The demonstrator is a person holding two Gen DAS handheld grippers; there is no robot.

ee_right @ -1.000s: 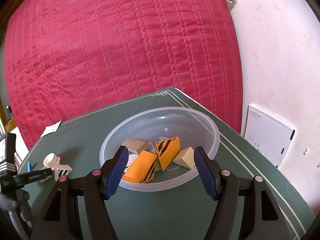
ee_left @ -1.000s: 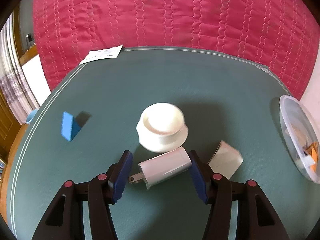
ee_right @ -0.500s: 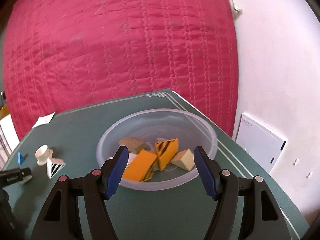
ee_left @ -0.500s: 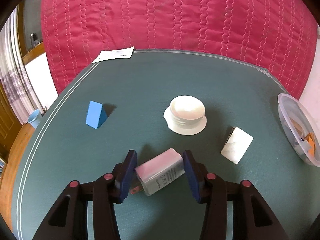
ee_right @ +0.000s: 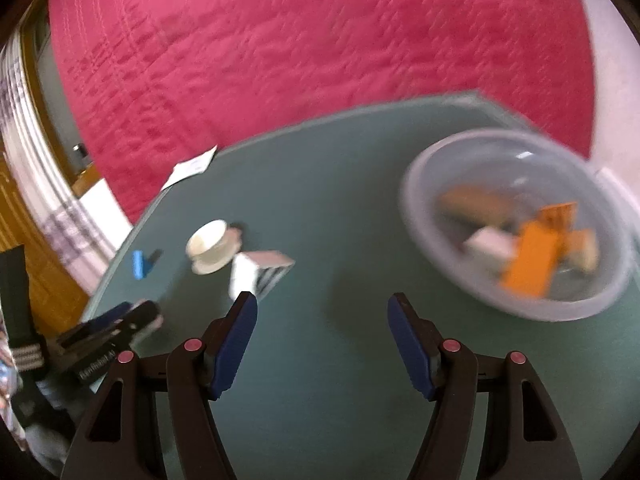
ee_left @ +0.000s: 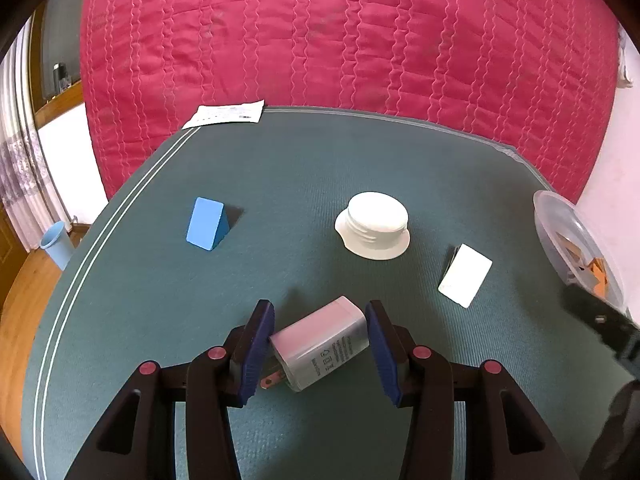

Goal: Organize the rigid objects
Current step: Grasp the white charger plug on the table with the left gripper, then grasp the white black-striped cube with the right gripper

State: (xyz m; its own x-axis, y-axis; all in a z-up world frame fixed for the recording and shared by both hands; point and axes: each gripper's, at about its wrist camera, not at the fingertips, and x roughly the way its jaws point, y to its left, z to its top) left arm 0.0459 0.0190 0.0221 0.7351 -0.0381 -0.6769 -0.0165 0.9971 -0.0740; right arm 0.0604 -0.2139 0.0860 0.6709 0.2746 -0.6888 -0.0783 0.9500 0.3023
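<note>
On the green-covered bench [ee_left: 320, 168], the left gripper [ee_left: 318, 346] was clamped on a white plug-in charger [ee_left: 320, 344], blue pads pressing its two ends; the charger sat tilted between them w/ its metal prongs poking toward the lower left and printed text on the side facing the camera. Whether it was clear of the bench surface I couldn't tell from the left wrist view. Beyond it, near the bench's middle, stood a white round lid-like piece [ee_left: 374, 226] (flanged base, ribbed side). Well to its left was a blue wedge block [ee_left: 208, 224], resting on one face, and to its right a white-faced block [ee_left: 465, 275], tilted, w/ black-and-white stripes showing on another face in the right wrist view. A clear plastic bowl [ee_left: 560, 224] sat at the bench's right edge, holding orange striped blocks [ee_right: 532, 256] and pale wooden ones, all touching in a heap; detail was blurred in the right wrist view. A paper slip [ee_left: 226, 114] lay at the far-left corner of the bench, partly over the edge. The right gripper [ee_right: 322, 346] was spread wide w/ nothing between its pads, over bare bench between the white-faced block and the bowl, touching neither. A red quilted cover [ee_left: 340, 40] filled the background behind the bench, and a light-blue bin [ee_left: 54, 242] stood on the wood floor at the left.
</note>
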